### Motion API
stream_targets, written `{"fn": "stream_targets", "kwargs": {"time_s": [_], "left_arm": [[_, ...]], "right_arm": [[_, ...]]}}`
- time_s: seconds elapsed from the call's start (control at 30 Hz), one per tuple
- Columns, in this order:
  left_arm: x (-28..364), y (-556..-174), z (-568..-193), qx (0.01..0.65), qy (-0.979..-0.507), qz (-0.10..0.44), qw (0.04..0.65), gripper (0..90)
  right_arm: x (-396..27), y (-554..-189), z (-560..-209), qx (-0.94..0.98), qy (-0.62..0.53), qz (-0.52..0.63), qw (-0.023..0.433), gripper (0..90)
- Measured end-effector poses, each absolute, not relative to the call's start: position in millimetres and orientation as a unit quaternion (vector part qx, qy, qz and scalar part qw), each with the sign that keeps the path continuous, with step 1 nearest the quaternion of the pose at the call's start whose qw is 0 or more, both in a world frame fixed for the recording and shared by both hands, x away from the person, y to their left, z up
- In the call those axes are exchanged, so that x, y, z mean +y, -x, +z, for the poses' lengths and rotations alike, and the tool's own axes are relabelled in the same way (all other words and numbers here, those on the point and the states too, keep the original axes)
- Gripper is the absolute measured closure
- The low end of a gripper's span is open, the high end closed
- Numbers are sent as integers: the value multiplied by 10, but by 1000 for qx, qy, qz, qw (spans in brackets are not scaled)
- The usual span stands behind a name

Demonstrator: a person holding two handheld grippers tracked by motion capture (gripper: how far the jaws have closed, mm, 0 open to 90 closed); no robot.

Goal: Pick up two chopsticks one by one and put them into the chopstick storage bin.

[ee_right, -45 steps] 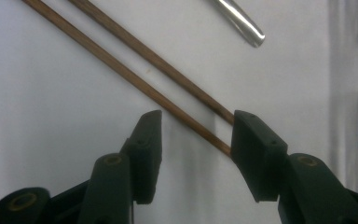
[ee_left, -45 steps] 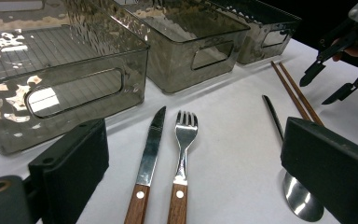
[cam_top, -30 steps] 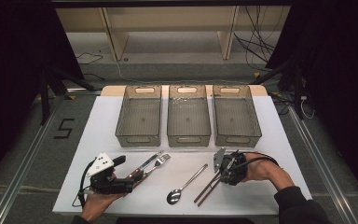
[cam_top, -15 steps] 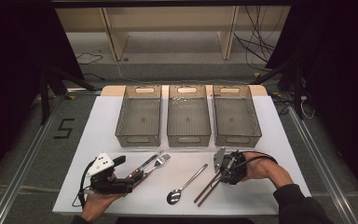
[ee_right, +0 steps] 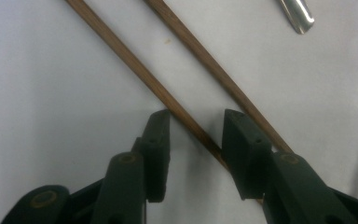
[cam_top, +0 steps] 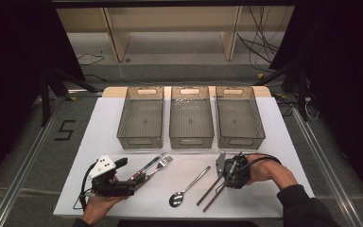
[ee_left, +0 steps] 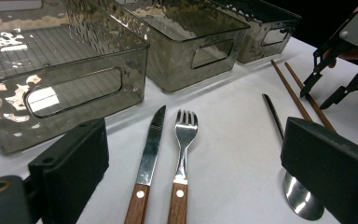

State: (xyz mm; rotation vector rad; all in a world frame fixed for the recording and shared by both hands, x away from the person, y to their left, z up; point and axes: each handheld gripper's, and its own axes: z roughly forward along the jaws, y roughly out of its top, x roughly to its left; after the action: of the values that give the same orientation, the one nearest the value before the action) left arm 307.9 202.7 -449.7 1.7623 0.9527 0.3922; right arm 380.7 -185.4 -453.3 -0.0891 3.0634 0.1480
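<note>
Chopsticks (cam_top: 212,191) lie on the white table (cam_top: 274,142) beside the spoon (cam_top: 186,187). Your right gripper (ee_right: 193,135) has been closing; one stick runs between its jaws, not yet pinched. Your left gripper (ee_left: 193,158) rests wide open before knife (ee_left: 149,151) and fork (ee_left: 182,144).

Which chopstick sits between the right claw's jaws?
The left chopstick in the right gripper view: it passes between the right claw; the other chopstick lies outside.

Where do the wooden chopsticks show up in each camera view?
High view: chopsticks lower right of centre, beside the right claw.
Left gripper view: upper right, slanting under the other hand's claw.
Right gripper view: two diagonal sticks, one running between the open jaws.
Shared landmark: the spoon, lying beside them.
</note>
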Motion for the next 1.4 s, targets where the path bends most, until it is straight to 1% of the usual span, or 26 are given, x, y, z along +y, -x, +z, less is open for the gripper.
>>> {"fn": "stream_targets", "kwargs": {"time_s": [0.23,0.27,0.77,1.07,1.23,1.27,1.4], "left_arm": [[2027,-3078,-4496,396,-738,164,521,71],[2027,-3078,-4496,396,-738,164,521,71],[2030,-3082,-4498,397,-737,163,521,71],[2030,-3082,-4497,398,-737,163,521,71],[2025,-3083,-4499,398,-737,163,521,71],[2026,-3083,-4499,397,-738,164,521,72],[2025,-3084,-4500,397,-738,164,520,71]], "right_arm": [[-1838,-3808,-4537,998,38,45,26,702],[-1837,-3803,-4535,998,46,45,25,726],[-1818,-3774,-4531,995,90,34,9,847],[-1851,-3757,-4525,995,97,35,0,857],[-1910,-3755,-4430,995,82,57,10,858],[-1929,-3772,-4372,995,63,75,19,858],[-1945,-3803,-4313,994,39,97,29,858]]}}
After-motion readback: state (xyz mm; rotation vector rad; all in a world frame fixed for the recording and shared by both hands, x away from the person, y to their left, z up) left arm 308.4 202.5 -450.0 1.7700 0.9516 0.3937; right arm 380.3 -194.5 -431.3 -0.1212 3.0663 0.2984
